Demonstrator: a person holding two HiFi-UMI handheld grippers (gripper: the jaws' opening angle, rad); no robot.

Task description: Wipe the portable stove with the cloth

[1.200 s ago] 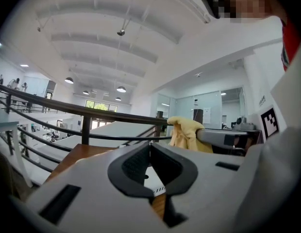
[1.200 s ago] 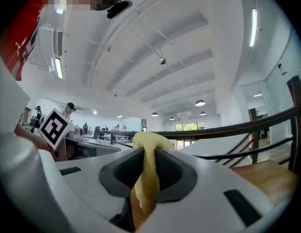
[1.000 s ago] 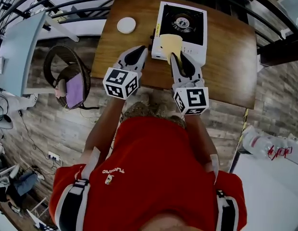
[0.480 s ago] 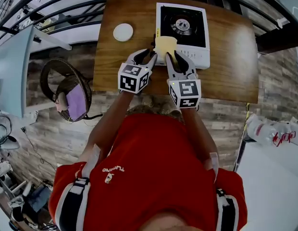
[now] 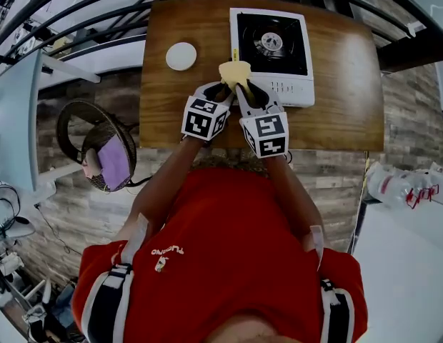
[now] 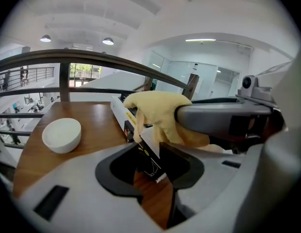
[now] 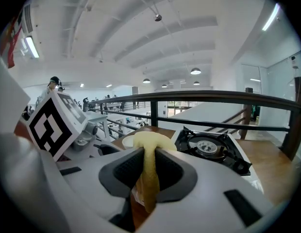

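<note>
The portable stove [image 5: 271, 45] is white with a black burner top and sits at the far right of the wooden table [image 5: 186, 98]. My right gripper [image 5: 244, 91] is shut on a yellow cloth [image 5: 234, 71], which hangs bunched at the stove's near left corner. The right gripper view shows the cloth [image 7: 149, 144] pinched between the jaws of the right gripper [image 7: 149, 171], with the stove [image 7: 211, 149] ahead on the right. My left gripper [image 5: 216, 90] is close beside it on the left. Its jaws have just been opening, and the left gripper [image 6: 150, 157] holds nothing; the cloth [image 6: 158, 110] hangs just beyond it.
A small white bowl [image 5: 181, 56] stands on the table left of the stove and shows in the left gripper view as well [image 6: 62, 135]. A dark railing [image 5: 100, 20] runs past the table's far edge. A round fan [image 5: 100, 145] stands on the floor at the left.
Both grippers have moved forward and closer together toward the stove's near left corner. The cloth has shifted left with the right gripper. The left gripper's jaws have opened.
</note>
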